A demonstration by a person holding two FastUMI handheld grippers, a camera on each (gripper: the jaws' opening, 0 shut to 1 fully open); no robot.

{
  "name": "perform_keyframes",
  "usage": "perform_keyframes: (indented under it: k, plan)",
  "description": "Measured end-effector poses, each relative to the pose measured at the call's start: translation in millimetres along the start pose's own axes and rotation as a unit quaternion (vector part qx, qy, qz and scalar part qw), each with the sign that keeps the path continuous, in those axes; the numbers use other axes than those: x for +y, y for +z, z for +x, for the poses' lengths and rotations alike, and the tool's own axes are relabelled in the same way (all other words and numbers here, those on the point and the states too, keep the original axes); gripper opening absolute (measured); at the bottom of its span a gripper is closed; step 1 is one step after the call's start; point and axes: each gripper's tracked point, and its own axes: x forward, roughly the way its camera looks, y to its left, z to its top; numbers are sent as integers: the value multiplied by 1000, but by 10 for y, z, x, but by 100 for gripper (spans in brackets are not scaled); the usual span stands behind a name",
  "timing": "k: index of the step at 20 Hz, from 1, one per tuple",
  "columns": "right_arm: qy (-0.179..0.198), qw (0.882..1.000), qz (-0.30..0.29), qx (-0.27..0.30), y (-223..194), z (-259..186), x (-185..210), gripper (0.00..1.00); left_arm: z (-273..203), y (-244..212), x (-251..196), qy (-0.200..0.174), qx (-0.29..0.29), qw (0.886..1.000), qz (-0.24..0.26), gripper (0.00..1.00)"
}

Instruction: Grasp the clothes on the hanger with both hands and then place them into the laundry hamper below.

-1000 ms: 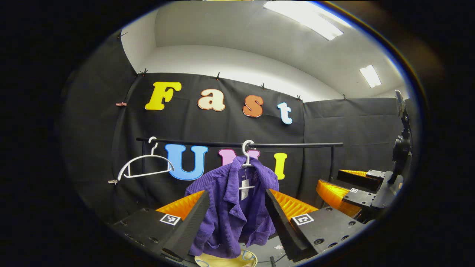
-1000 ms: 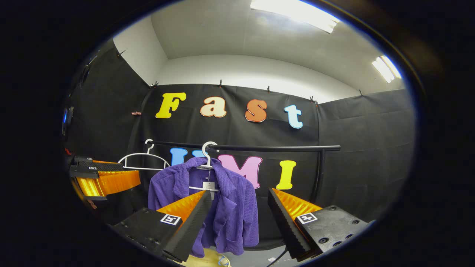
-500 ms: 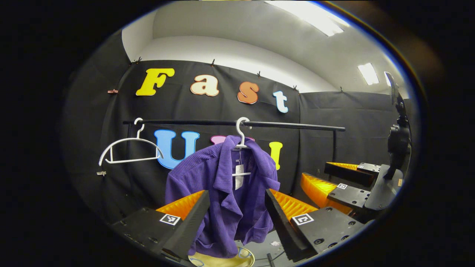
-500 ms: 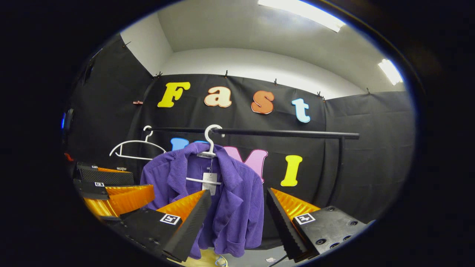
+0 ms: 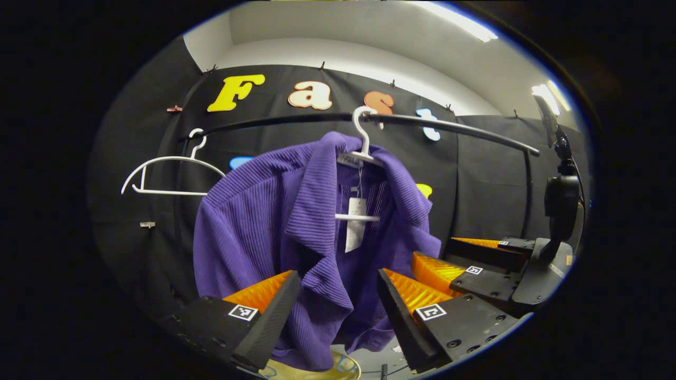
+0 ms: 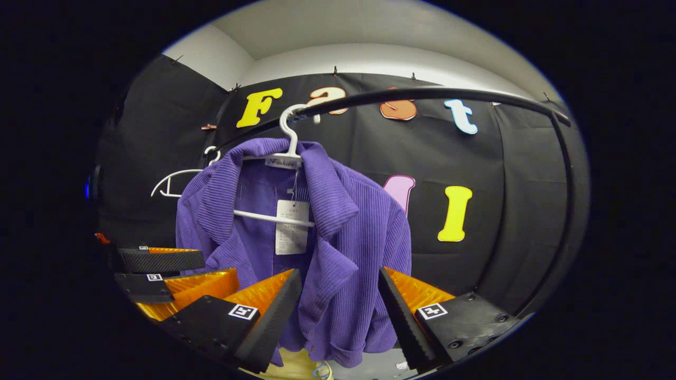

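Hamper (image 5: 317, 372) is peeking at bottom centre under the hanging purple jacket (image 5: 296, 232); both the left gripper (image 5: 338, 295) and the right gripper (image 6: 338, 295) are gaping wide, gripping nothing; an empty hanger (image 5: 158, 174) is hanging upper left.

Shirt (image 5: 253, 221) — purple, ribbed; hangers (image 5: 158, 174) white; rail (image 6: 449, 94) black.

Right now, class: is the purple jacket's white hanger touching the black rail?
Touching: right gripper view shows the white hanger hooked over the black rail, carrying the purple jacket.

We count one purple jacket (image 5: 296, 221), two white hangers, one carrying it (image 5: 363, 142) and one bare (image 5: 169, 171), one black rail (image 5: 449, 126), one paper tag (image 6: 291, 227), one hamper below (image 5: 317, 372), and two tools: left (image 5: 338, 295), right (image 6: 340, 295).
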Motion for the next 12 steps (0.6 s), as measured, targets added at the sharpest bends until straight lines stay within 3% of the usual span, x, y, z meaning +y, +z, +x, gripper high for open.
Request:
perform_keyframes:
  k: [5,8,12]
  plan:
    - [44,999,-14,22,-220,181,115,92,274,-178,6,16,15,999,-25,91]
    - [45,999,-18,18,-208,234,67,85,374,-160,-24,22,6,999,-29,89]
    - [46,998,-3,30,-299,368,55,84,571,-185,18,32,5,999,-28,84]
